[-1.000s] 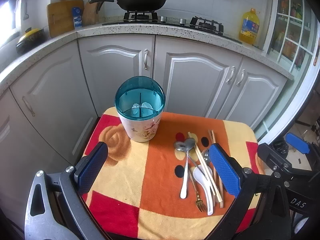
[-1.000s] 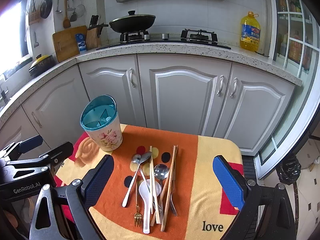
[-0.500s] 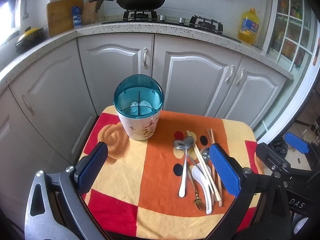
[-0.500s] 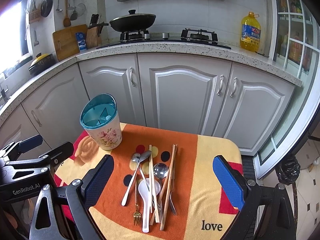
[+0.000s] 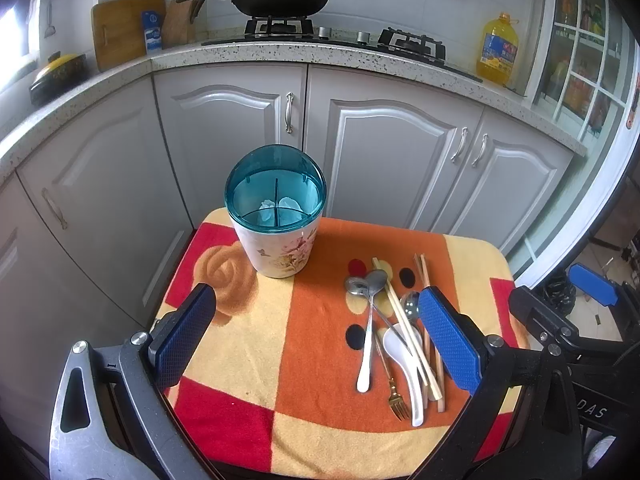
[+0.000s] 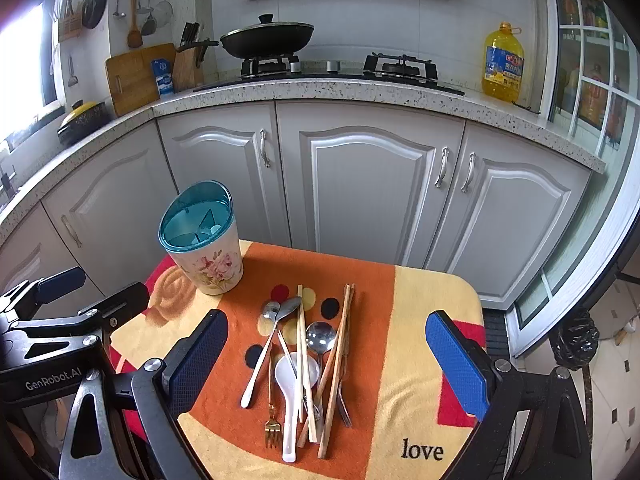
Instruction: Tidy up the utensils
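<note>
A floral utensil holder (image 5: 276, 216) with a teal divided top stands at the back left of a small table; it also shows in the right wrist view (image 6: 204, 240). A pile of utensils (image 6: 304, 360) lies on the cloth to its right: metal spoons, a white ceramic spoon (image 6: 292, 384), a gold fork (image 6: 272, 428), wooden chopsticks (image 6: 336, 368). The pile also shows in the left wrist view (image 5: 396, 336). My left gripper (image 5: 316, 344) is open and empty, above the table's near edge. My right gripper (image 6: 328, 364) is open and empty, hovering over the pile.
The table is covered with a red, orange and yellow cloth (image 6: 420, 320). Grey kitchen cabinets (image 6: 360, 184) and a counter with a stove and pan (image 6: 268, 38) stand right behind it. An oil bottle (image 6: 504, 64) sits on the counter at right.
Both grippers have drifted slightly; the holder and pile sit a little differently in each view. Both stay open and nothing on the table has moved.
</note>
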A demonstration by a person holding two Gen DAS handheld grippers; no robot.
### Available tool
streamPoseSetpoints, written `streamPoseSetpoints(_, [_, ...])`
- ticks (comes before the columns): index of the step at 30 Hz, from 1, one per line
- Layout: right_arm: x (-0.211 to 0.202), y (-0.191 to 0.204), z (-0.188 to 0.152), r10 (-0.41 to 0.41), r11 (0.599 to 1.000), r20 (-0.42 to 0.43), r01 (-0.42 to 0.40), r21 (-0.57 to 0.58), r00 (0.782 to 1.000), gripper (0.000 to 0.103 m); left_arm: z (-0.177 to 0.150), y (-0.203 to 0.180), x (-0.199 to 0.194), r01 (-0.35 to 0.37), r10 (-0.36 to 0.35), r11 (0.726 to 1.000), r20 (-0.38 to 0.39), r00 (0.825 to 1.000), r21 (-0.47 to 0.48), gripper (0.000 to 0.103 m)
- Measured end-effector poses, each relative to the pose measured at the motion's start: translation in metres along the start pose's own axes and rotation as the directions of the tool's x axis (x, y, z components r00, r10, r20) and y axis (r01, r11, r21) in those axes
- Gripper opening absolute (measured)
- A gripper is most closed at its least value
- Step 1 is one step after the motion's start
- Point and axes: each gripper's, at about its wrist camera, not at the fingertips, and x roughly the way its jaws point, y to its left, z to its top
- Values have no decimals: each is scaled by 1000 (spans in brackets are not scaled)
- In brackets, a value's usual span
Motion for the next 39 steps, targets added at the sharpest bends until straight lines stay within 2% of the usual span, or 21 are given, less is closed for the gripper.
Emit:
streamPoseSetpoints(31, [18, -6, -5, -5, 1000, -50, 5, 1, 999, 99, -2, -2, 17, 0, 1, 1000, -39, 999, 2, 102])
streamPoseSetpoints(39, [36, -19, -14, 2, 1000, -100, -1, 10, 995, 99, -8, 12, 41, 2, -6, 999, -108, 994, -34, 102])
